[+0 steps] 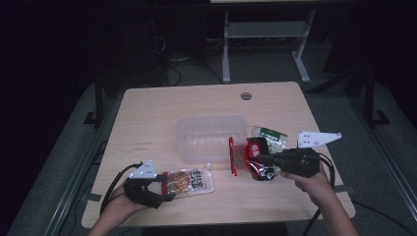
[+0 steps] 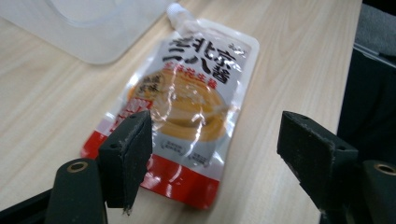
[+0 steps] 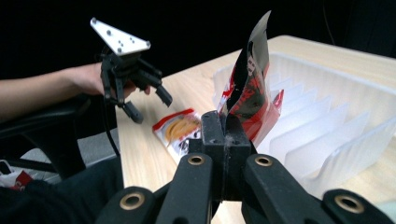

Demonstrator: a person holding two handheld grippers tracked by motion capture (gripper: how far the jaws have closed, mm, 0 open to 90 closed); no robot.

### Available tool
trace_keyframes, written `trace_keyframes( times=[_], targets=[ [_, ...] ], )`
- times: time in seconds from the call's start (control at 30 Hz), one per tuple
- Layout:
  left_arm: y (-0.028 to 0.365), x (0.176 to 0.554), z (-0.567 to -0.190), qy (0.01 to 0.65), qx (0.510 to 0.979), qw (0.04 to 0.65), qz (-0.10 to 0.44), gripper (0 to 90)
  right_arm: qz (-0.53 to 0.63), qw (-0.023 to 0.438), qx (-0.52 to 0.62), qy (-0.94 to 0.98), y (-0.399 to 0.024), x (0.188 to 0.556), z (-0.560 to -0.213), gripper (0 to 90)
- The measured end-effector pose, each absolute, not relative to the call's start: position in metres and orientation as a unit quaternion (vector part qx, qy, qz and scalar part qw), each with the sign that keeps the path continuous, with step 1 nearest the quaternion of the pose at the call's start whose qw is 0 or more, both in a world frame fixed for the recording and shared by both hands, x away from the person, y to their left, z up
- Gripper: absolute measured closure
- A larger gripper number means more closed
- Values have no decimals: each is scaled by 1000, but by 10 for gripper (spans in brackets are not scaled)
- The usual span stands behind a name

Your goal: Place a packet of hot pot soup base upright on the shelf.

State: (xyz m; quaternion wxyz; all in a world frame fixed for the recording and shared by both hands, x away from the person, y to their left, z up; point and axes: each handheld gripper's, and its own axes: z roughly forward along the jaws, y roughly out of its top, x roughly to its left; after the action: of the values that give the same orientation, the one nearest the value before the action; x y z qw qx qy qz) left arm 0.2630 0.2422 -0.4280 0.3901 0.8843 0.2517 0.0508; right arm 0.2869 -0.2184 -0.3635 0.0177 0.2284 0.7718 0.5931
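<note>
Right gripper view: right hand-held gripper point(image 3: 226, 126) clamped on red-black wrapper point(image 3: 247, 79), held up beside clear plastic bin point(image 3: 336, 107). Left hand-held gripper point(image 2: 215, 144) jaws apart, nothing gripped, over the lower end of the sauce pouch point(image 2: 187, 102), which lies flat on desk point(image 2: 289, 60) near the bin.

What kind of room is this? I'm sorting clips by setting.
Probably a lab or office workroom set up for recording, not a kitchen: a plain light wooden desk with a cable port, metal desk legs and loose cables on grey carpet behind, and dim surroundings.
</note>
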Motion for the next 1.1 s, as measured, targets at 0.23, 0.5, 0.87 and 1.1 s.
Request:
trace_keyframes(
  times=[0.23, 0.5, 0.87, 1.1],
  targets=[
    [247, 263, -428, 263, 879, 393, 60, 211, 600, 32, 228, 766, -214, 304, -346, 900],
    [251, 266, -430, 269, 878, 391, 65, 167, 597, 46, 234, 766, -210, 322, -339, 900],
    [252, 268, -431, 271, 877, 392, 62, 167, 585, 68, 262, 765, -217, 344, -338, 900],
    [253, 268, -432, 273, 876, 393, 61, 167, 573, 75, 278, 768, -220, 351, -344, 900]
  ],
)
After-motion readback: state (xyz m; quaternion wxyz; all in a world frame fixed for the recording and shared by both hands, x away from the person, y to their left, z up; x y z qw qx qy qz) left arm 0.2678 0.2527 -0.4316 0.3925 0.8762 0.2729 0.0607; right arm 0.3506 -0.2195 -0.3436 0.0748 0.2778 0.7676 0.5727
